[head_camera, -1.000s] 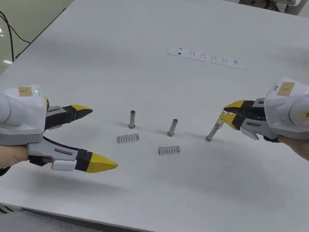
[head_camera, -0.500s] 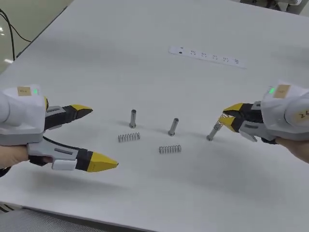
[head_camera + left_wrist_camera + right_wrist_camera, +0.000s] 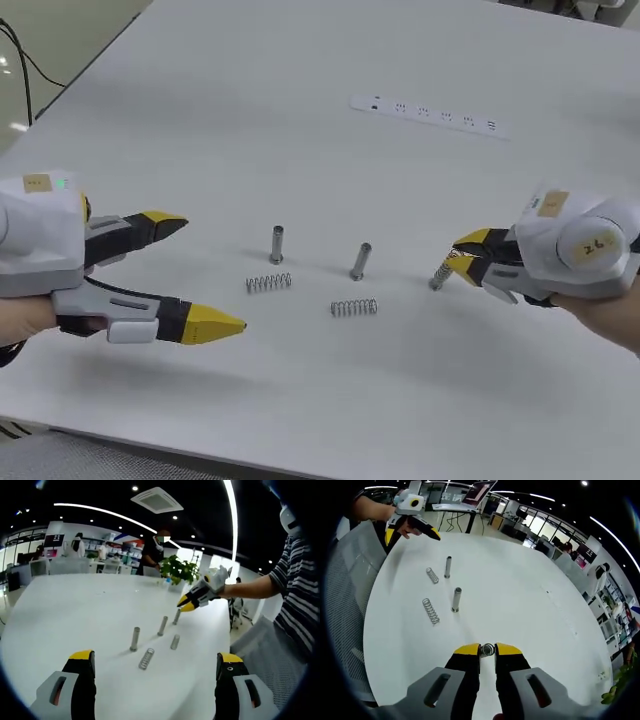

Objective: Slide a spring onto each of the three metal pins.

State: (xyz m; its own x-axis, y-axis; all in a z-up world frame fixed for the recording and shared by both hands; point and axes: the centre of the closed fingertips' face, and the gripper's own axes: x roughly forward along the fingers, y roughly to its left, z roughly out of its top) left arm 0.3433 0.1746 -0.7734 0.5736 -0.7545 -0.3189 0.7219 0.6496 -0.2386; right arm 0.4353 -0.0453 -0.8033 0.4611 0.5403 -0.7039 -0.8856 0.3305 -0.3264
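**A:** Pinching the held spring (image 3: pixel 488 649) end-on: is that why the right gripper (image 3: pixel 487 651) sits so low over the table (image 3: pixel 300 400)?

**B:** I'd say so. Its jaws are closed on that coil. In the head view the coil meets the top of the leaning pin (image 3: pixel 438 279) at the right end of the row. The grip looks meant to line the coil's bore up with the shaft. How far it has gone on, I cannot tell.

**A:** And the left gripper (image 3: pixel 195 272)?

**B:** Its jaws are wide apart and hold nothing. It hovers well apart from the parts, probably kept out of the way. The left pin (image 3: pixel 277 244) and the middle pin (image 3: pixel 360 261) stand bare. The left loose spring (image 3: pixel 267 283) and the middle loose spring (image 3: pixel 354 308) lie flat just in front of them, handy for the next pick.

**A:** Room to move?

**B:** Plenty. There is bare white tabletop all round the row. The power strip (image 3: pixel 430 115) lies far back, and the near edge is well clear of the parts. The tight spot is the leaning pin itself, which I judge a sideways nudge could topple.
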